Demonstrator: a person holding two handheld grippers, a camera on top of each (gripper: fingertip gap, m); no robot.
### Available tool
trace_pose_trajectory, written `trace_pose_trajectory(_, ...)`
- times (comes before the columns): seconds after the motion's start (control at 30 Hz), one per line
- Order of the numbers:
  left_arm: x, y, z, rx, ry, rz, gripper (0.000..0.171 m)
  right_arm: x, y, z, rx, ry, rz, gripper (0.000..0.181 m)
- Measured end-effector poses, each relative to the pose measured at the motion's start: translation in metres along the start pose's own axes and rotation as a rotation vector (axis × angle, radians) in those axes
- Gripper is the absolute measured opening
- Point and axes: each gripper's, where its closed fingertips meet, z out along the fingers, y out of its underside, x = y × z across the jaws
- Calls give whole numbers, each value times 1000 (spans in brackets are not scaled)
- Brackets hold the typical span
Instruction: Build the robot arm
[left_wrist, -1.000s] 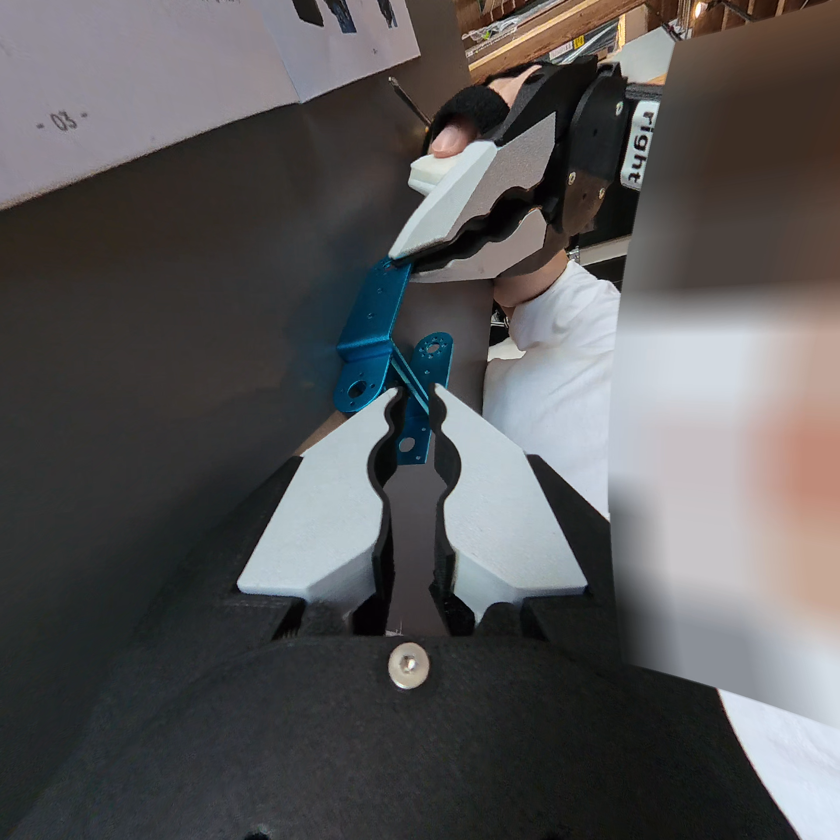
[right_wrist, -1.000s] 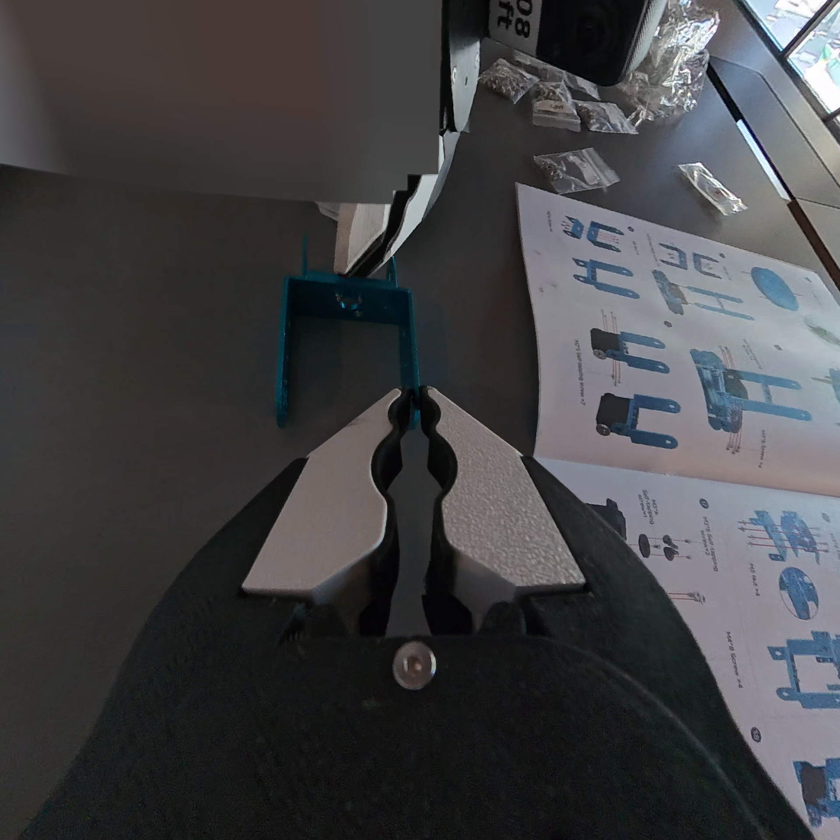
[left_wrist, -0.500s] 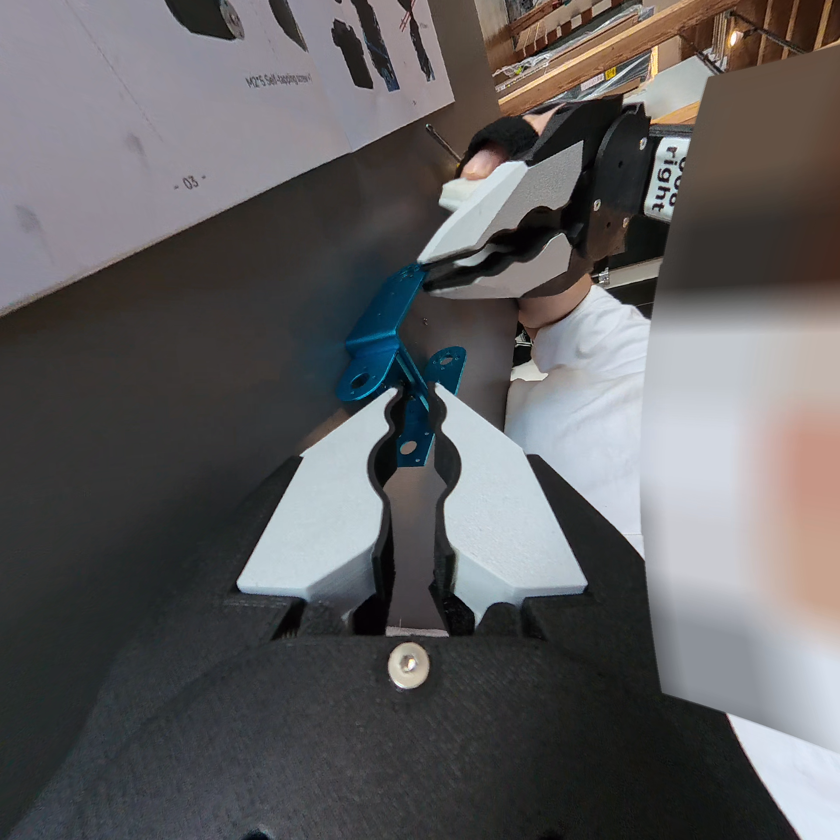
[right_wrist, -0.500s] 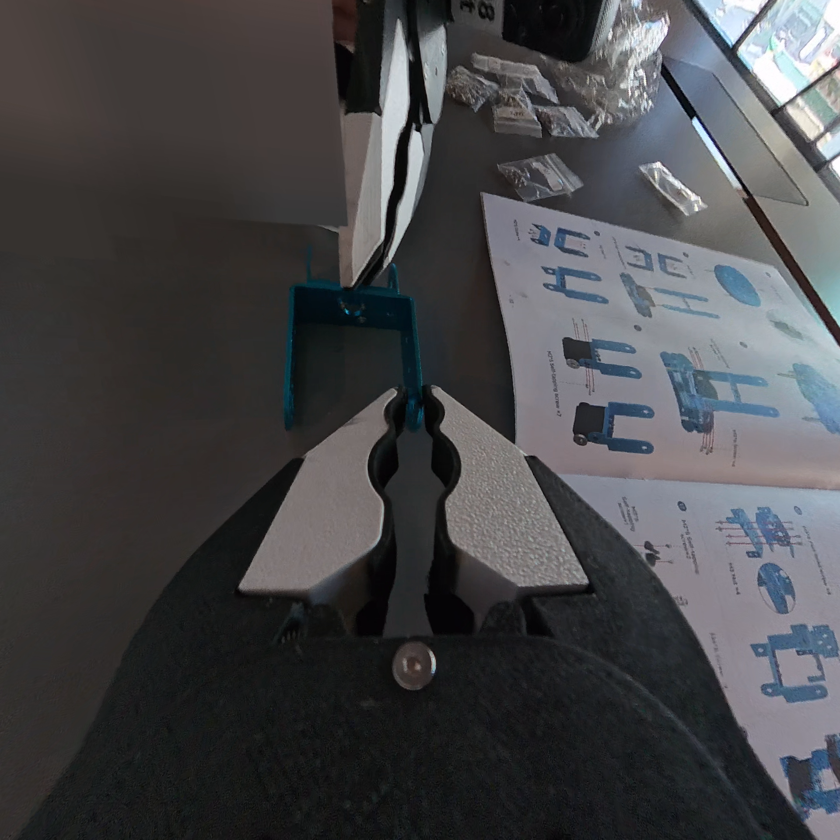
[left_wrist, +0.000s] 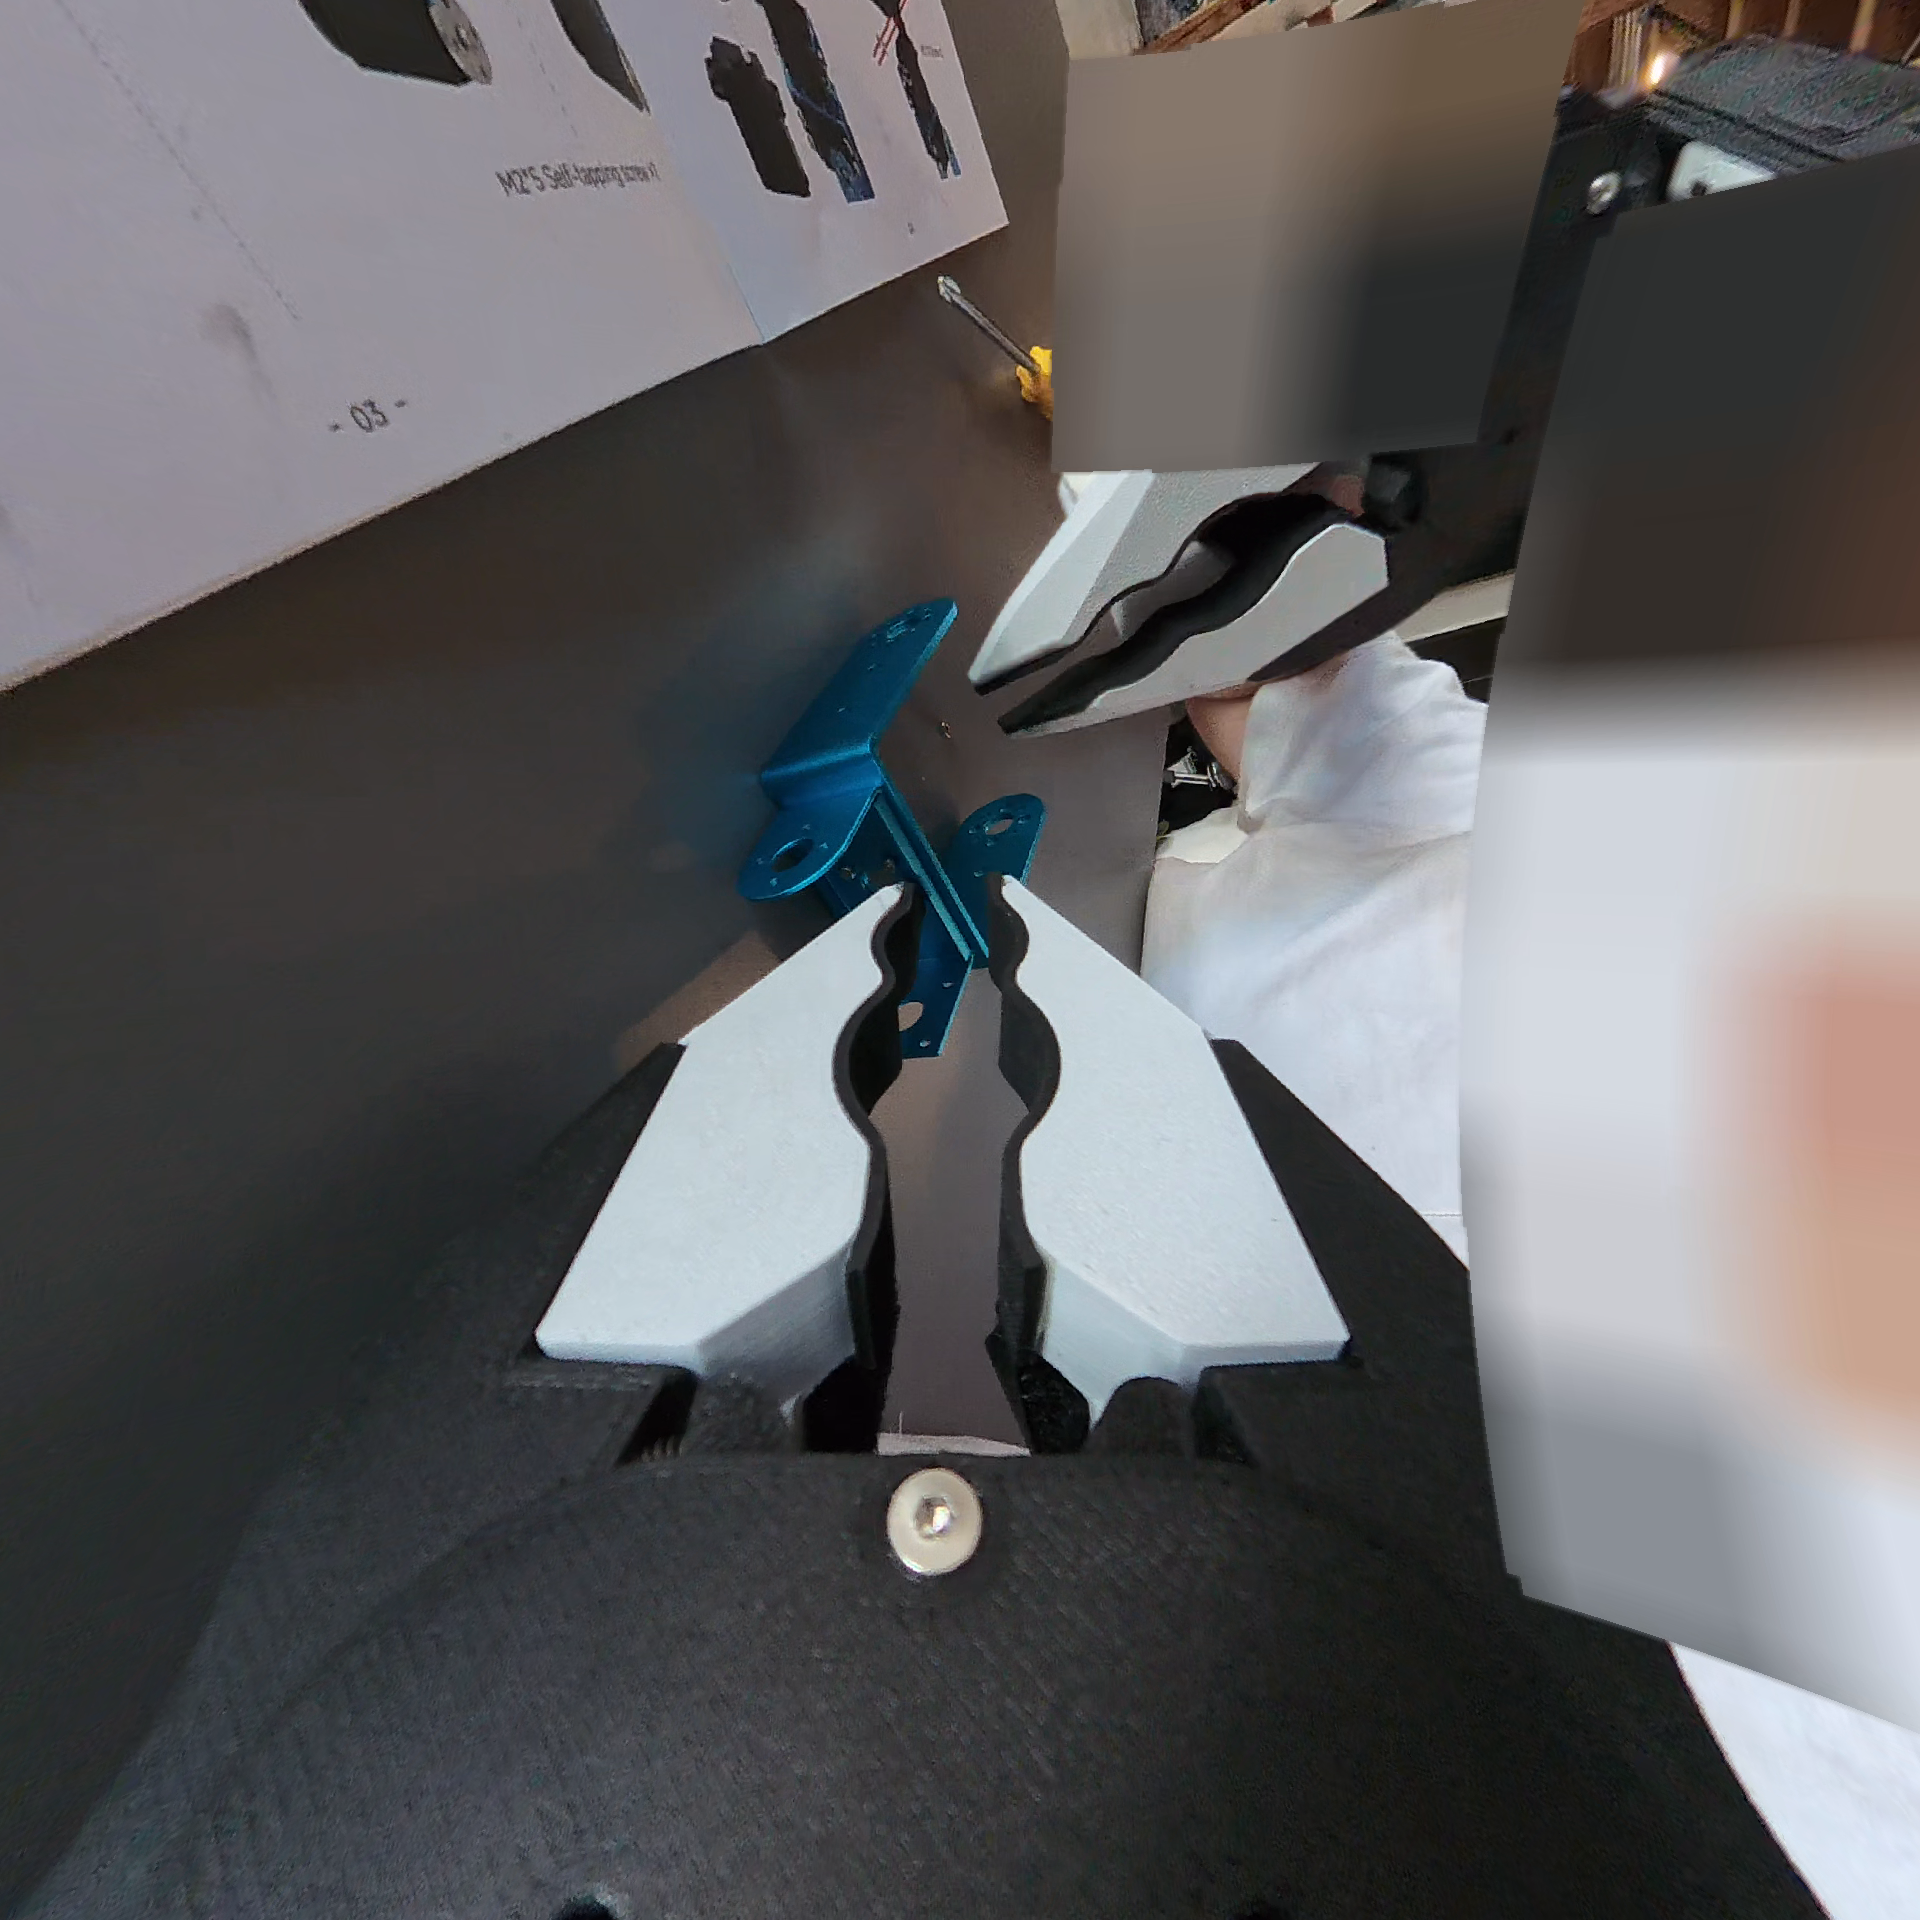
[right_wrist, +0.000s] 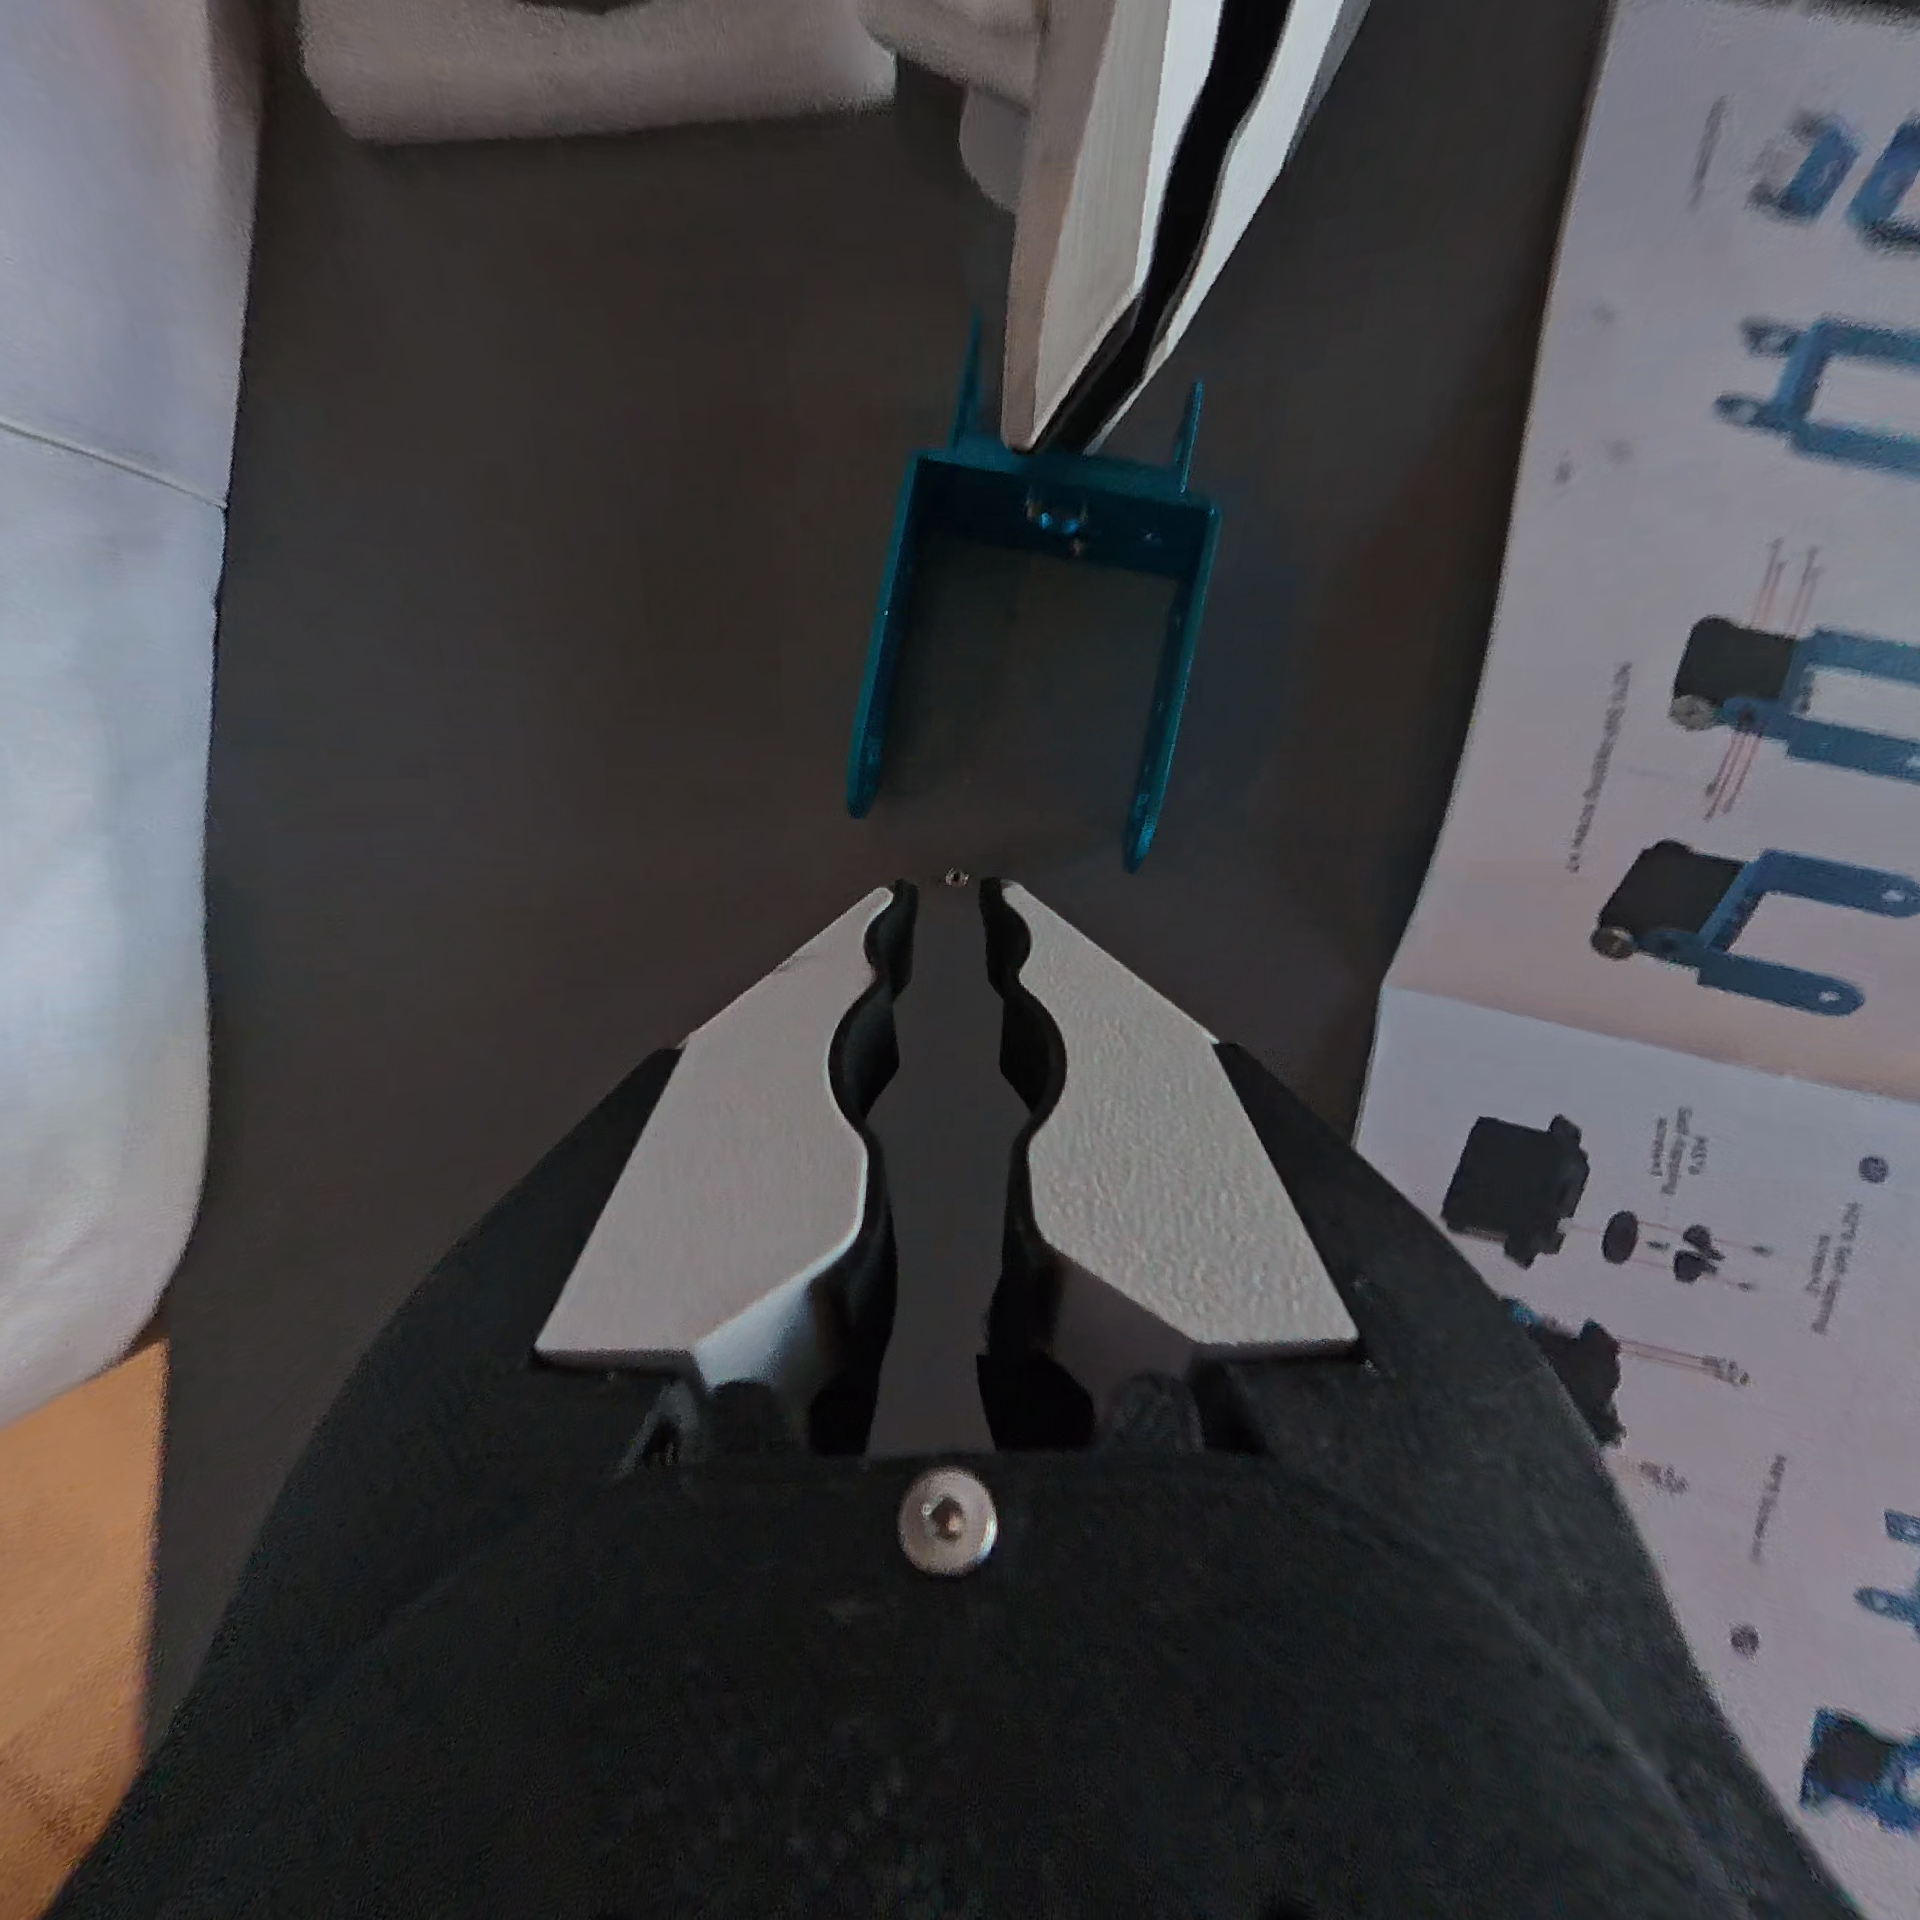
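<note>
A blue metal bracket (left_wrist: 831, 769), two U pieces joined back to back, stands on the dark table (left_wrist: 312, 935). My left gripper (left_wrist: 951, 888) is shut on one of its thin plates. In the right wrist view the bracket (right_wrist: 1122, 499) opens toward me, and the left gripper (right_wrist: 1049, 442) pinches its far side from above. My right gripper (right_wrist: 945, 885) is slightly open and empty, just short of the bracket's leg ends. A tiny screw (right_wrist: 954, 878) lies on the table between its tips. In the left wrist view the right gripper (left_wrist: 987, 698) hangs just right of the bracket's raised arm, apart from it.
A printed instruction sheet (right_wrist: 1662, 727) lies to the right of the bracket and also shows in the left wrist view (left_wrist: 312, 260). A tool with a yellow handle (left_wrist: 987, 322) lies near the sheet's corner. A person's white sleeve (right_wrist: 104, 727) is at the left, by the table edge (right_wrist: 73, 1558). Across from one pair of fingers to the other is roughly 8 cm.
My right gripper has let go of the bracket's arm, opened slightly and pulled back from it. My left gripper still holds the bracket, which now sits lower, on the table.
</note>
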Motion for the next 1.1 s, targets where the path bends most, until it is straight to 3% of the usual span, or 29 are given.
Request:
trace_pose_trajectory(0.07, 0, 0, 0, 0, -3, 2, 11, 4, 2, -3, -108, 42, 42, 11)
trace_pose_trajectory(0.3, 1, 2, 2, -8, -3, 6, 11, 3, 2, 3, -246, 67, 122, 10)
trace_pose_trajectory(1.1, 2, 3, 2, -16, -3, 12, 10, 4, 4, 13, -310, 64, 183, 4)
